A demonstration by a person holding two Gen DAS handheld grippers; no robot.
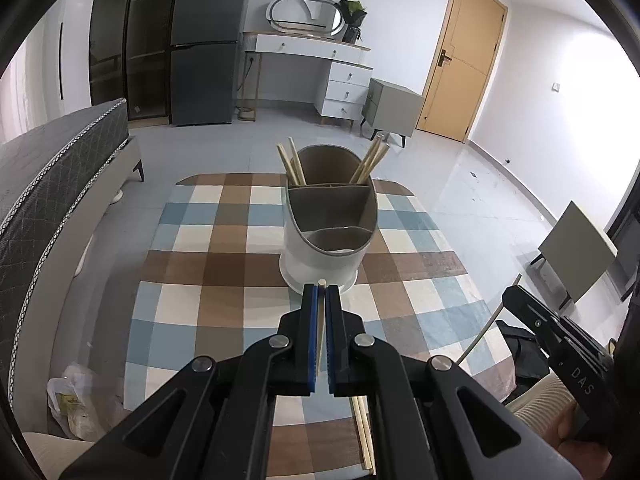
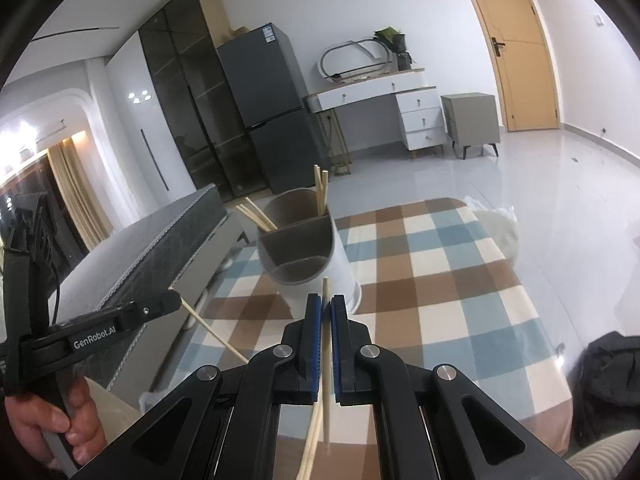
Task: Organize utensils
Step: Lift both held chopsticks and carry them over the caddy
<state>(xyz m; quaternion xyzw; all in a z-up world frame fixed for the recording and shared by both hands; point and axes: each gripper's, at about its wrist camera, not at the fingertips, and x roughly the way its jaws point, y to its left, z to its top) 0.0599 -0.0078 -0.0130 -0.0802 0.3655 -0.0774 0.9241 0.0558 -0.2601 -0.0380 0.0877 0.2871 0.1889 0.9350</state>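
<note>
1. A white utensil holder [image 1: 320, 264] with a grey-lined rim and three inner compartments is standing upright on the checkered tablecloth [image 1: 192, 280], toward the cloth's far half.
2. Two pairs of wooden chopsticks [image 1: 292, 162] are leaning out of the holder's rear compartment, one pair at each side; the middle and near compartments are looking empty from these views.
3. The left gripper [image 1: 321, 292] is clamping its blue pads on a single chopstick [image 1: 320, 328], whose tip is poking out just past the fingertips, close in front of the holder's base.
4. The right gripper [image 2: 325, 302] is likewise pinching a lone chopstick [image 2: 326, 360] between its blue pads, the tip standing a little above them and the shaft running down below the jaws.
5. More loose chopsticks [image 1: 366, 440] are lying on the cloth at its near edge, under the left gripper.
6. A person's hand [image 2: 44, 420] is gripping the left tool's handle in the right wrist view.
7. Beyond the table, a grey bed [image 1: 60, 168], a dark fridge [image 1: 208, 44], a white dressing table [image 1: 320, 60] and a wooden door [image 1: 464, 56] are filling the room.
</note>
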